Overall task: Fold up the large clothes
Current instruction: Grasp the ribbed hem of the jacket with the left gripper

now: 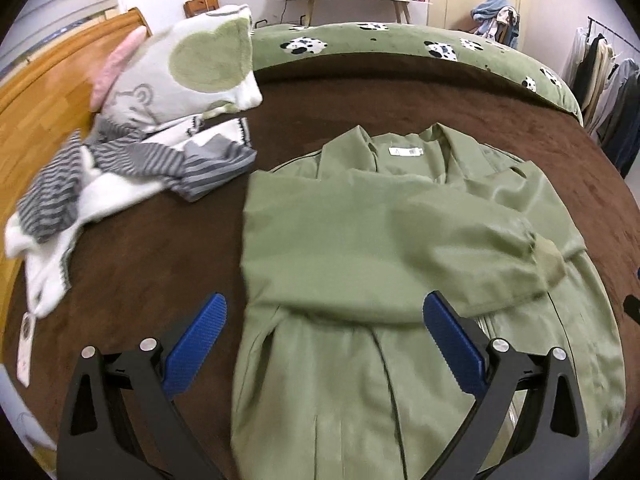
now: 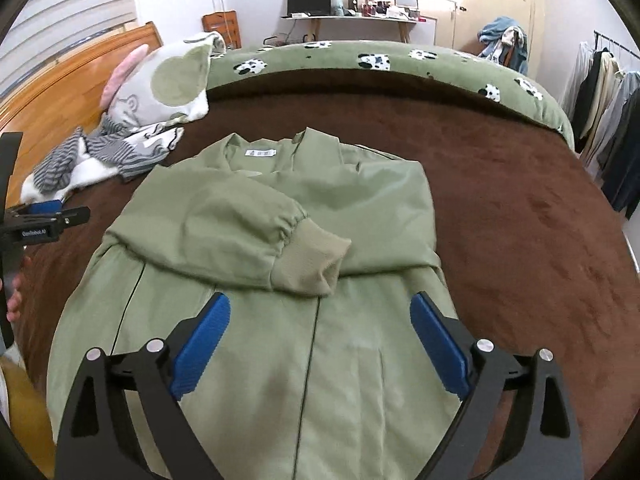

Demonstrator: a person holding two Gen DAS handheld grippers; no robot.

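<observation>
A large olive-green jacket (image 1: 360,248) lies flat on a brown bedspread, collar and white label at the far end. Both sleeves are folded across the chest; one ribbed cuff (image 2: 316,256) lies on top at the middle. My left gripper (image 1: 324,312) is open and empty, hovering over the jacket's lower left part. My right gripper (image 2: 320,312) is open and empty above the jacket's lower middle (image 2: 320,360), just below the cuff. The left gripper's body (image 2: 36,228) shows at the left edge of the right wrist view.
A brown bedspread (image 1: 160,264) covers the bed. A green-spotted pillow (image 1: 180,76) and striped grey-white clothes (image 1: 120,168) lie at the left by the wooden headboard (image 1: 44,88). A green cow-print duvet (image 2: 360,60) lies along the far side. A clothes rack (image 2: 608,92) stands at the right.
</observation>
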